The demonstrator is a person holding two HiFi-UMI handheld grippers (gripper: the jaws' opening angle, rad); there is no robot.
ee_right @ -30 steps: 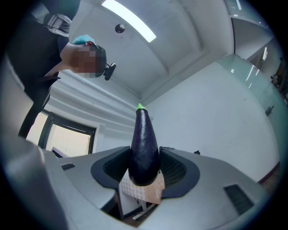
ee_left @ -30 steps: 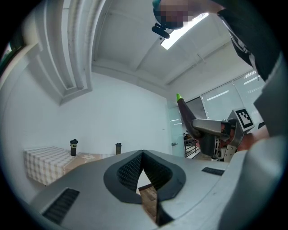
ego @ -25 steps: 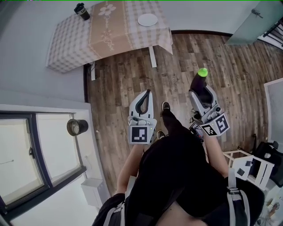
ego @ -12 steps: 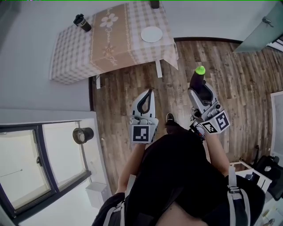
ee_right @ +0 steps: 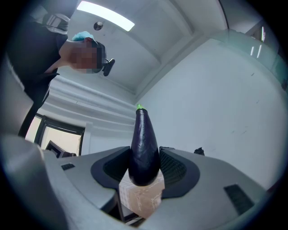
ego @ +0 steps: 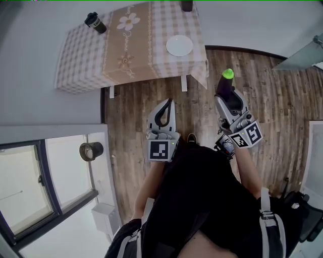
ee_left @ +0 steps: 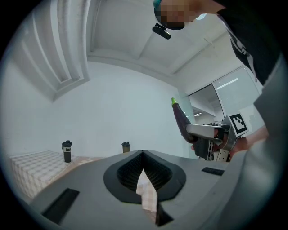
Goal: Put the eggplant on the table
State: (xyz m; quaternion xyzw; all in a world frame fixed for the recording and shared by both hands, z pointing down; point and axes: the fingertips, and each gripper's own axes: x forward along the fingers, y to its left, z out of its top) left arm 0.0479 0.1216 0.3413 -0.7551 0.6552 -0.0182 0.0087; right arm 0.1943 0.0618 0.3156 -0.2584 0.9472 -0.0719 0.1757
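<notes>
A dark purple eggplant (ego: pixel 225 86) with a green tip stands out of my right gripper (ego: pixel 225 98), which is shut on its lower end. In the right gripper view the eggplant (ee_right: pixel 144 143) fills the gap between the jaws of the right gripper (ee_right: pixel 144 158). My left gripper (ego: pixel 169 102) is shut and holds nothing; in its own view the left gripper (ee_left: pixel 143 155) points level at the table (ee_left: pixel 27 166). Both grippers hang over wooden floor, short of the checkered-cloth table (ego: pixel 81 55). The left gripper view also catches the eggplant (ee_left: pixel 180 119) at the right.
On the table are a white plate (ego: pixel 179 45), a black cup (ego: pixel 96 22) at the far left and a second dark cup (ego: pixel 186 5) at the back edge. White table legs (ego: pixel 184 83) stand ahead. A window and a round object (ego: pixel 90 150) lie to the left.
The table has come lower and nearer in the head view as the person walks toward it. Both grippers have advanced with it, and the eggplant stays held.
</notes>
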